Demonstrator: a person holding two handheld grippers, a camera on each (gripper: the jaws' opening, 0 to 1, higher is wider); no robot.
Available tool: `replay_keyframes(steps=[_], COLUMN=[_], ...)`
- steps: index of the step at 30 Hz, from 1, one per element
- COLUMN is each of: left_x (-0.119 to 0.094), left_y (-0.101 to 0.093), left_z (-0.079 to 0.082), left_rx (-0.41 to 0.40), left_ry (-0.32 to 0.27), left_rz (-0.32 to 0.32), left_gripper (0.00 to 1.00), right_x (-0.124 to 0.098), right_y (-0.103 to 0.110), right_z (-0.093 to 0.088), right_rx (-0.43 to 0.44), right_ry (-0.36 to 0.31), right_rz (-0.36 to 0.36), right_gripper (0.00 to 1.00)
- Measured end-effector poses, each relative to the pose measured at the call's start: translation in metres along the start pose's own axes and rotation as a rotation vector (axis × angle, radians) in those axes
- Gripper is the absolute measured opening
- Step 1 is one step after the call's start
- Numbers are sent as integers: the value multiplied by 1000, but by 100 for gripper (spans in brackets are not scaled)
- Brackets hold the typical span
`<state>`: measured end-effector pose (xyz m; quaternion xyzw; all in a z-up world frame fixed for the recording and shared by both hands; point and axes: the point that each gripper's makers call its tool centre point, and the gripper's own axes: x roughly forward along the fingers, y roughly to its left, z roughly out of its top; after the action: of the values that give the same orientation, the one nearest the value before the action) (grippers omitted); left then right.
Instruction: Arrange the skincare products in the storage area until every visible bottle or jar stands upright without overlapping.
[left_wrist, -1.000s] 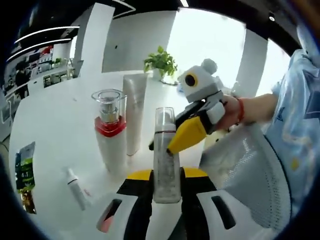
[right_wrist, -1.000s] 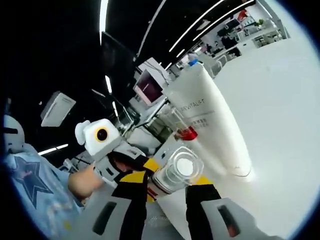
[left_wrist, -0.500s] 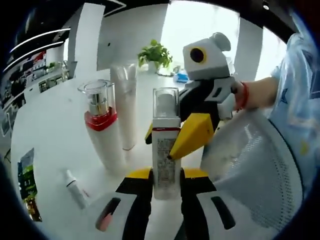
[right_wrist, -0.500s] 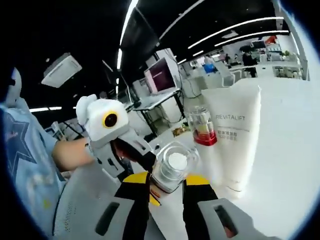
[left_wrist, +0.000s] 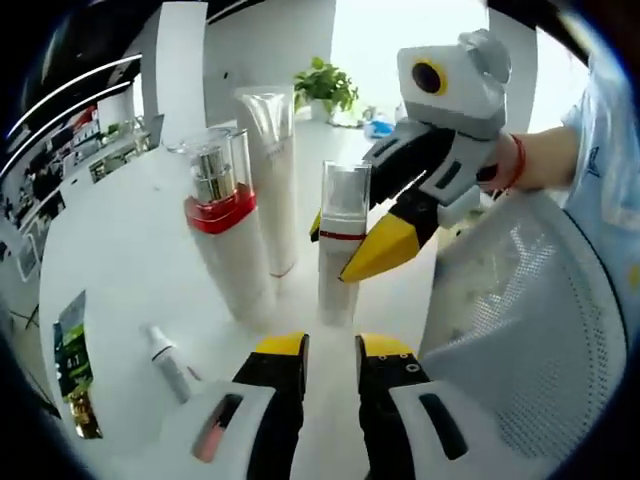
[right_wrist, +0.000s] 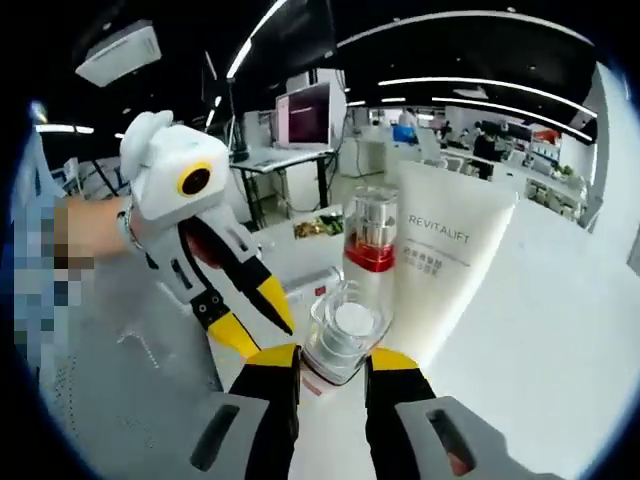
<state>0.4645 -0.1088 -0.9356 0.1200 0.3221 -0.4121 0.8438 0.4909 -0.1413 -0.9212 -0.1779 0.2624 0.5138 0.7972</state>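
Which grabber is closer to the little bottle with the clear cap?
Right. The right gripper has its jaws around the clear-capped bottle, gripping near the cap. The left gripper sits open just in front of its base, not touching.

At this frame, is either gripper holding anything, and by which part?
The right gripper grips the small clear-capped bottle, jaws closed around its cap. The left gripper holds nothing; its jaws are open below the bottle.

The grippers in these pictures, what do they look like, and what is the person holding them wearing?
Each gripper has a white plastic body, black jaws with yellow tips, and dark slots on the white shells. The right gripper shows this from the side in the left gripper view; the left gripper does so in the right gripper view. The person wears a red wristband and a light blue patterned sleeve.
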Motion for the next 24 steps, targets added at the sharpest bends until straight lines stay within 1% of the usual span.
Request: replay_keyframes(steps=[2,5,9,10,14,15,17,22,24], left_x=[0,1,1,0,0,-1,-1,-2,-2], left_y=[0,1,2,2,4,4,6,7,8], left_z=[0,-2,-1,-1,1,0,1,2,2], left_rx=[4,9,20,21,25,27,36,51,50], left_ry=[2,9,11,9,6,7,9,6,5], left_rz=[0,5,13,14,23,27,36,48,52], left_gripper=[22,22,21,21,21,21,21,21,20], right_x=[2,5,9,8,10,11,10,9,8], right_y=[-2,-1,-6,-6,-6,-7,-7,-12,-14], right_z=[-3,-7,-15,-11,-10,-11,-11,-13,-14], right_rx=[-49,-61,-95,-94,-96,-115,-124,-112,-95], right_ry=[19,48,82,59,51,52,58,61,61], right_rz=[-26,-29,-59,-64,-78,-88,-94,-106,-113], right_gripper=[19,20,20,20,20,20,20,19,19])
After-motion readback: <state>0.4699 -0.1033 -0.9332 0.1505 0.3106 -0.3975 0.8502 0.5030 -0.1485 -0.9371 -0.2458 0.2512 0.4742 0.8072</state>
